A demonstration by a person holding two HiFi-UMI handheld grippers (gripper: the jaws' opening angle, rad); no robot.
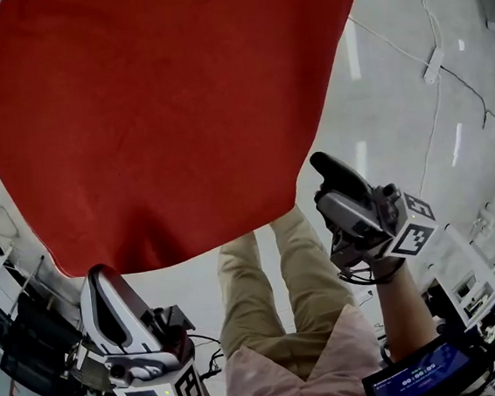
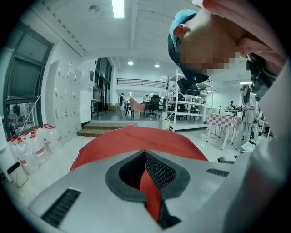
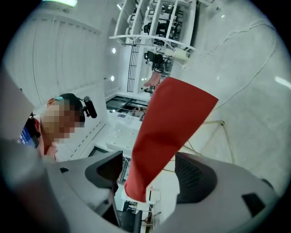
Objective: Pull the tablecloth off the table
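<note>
The red fabric tablecloth [image 1: 160, 123] fills the head view from nine o'clock round to one o'clock, a broad smooth sheet whose lower edge sags in a curve toward the person; what lies under it cannot be seen. At seven o'clock the left gripper [image 1: 105, 282] meets that lower edge, and its own view shows the two jaws pressed together on a narrow fold of the cloth, with the rest of the red sheet rising in a hump beyond them at twelve o'clock. At three o'clock in the head view the right gripper [image 1: 329, 180] sits just beside the cloth's right-hand corner. In its own view the jaws stand wide: a long tongue of the cloth hangs down between them from one o'clock, its tip ending in the gap, close by the ribbed right pad [image 3: 193, 175] and well clear of the left one, so neither presses on it. Below the cloth, at six o'clock in the head view, are the person's beige trousers [image 1: 275, 295] and pink shirt [image 1: 292, 373], and a dark screen [image 1: 420, 377] is strapped to the right forearm at five o'clock. The glossy white floor [image 1: 397, 115] spreads to the right, crossed at two o'clock by a thin white cable [image 1: 433, 65]. In the left gripper view, clear bottles with red caps [image 2: 34, 145] stand at nine o'clock and a red-checked table [image 2: 223, 120] at three o'clock.
</note>
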